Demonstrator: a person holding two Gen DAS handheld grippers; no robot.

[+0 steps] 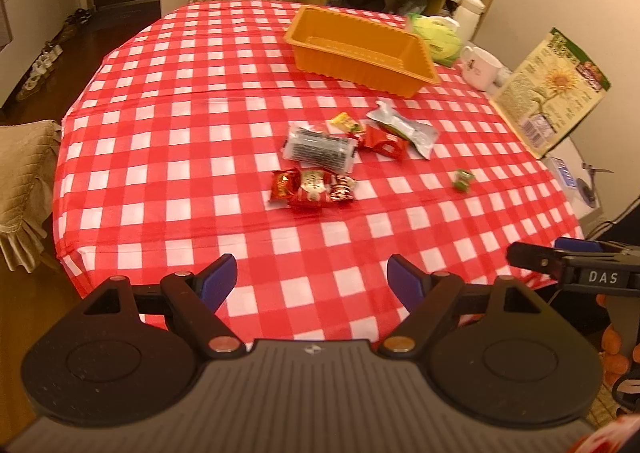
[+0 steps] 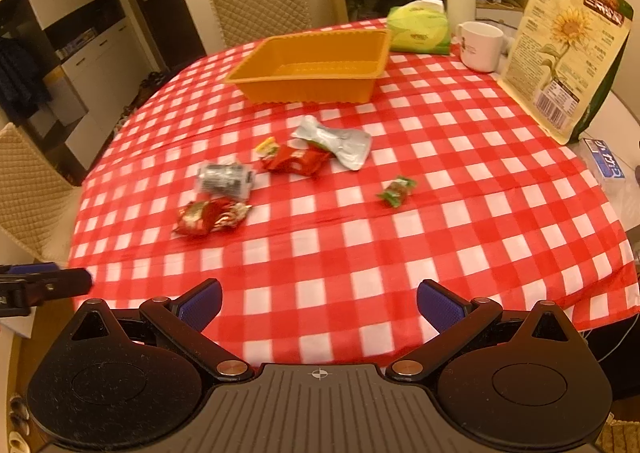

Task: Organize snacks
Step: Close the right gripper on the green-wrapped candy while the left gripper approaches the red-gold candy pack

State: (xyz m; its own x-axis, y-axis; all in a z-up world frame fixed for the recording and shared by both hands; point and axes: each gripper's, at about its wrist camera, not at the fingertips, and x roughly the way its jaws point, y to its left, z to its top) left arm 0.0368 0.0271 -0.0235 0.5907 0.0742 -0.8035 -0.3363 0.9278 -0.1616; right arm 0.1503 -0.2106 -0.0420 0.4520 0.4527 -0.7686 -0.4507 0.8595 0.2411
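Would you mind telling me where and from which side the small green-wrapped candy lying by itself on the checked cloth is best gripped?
Probably across its plump middle, coming straight down from above. The green-wrapped candy lies flat on the tablecloth, apart from the other snacks, so nothing crowds it. Its twisted ends look thin and floppy, while the middle gives the pads something firm. The right gripper is open and nearer that side.

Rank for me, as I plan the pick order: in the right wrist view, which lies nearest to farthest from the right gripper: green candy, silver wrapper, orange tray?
1. Green candy, alone, right of the pile.
2. Silver wrapper, behind the pile.
3. Orange tray, far side, empty.
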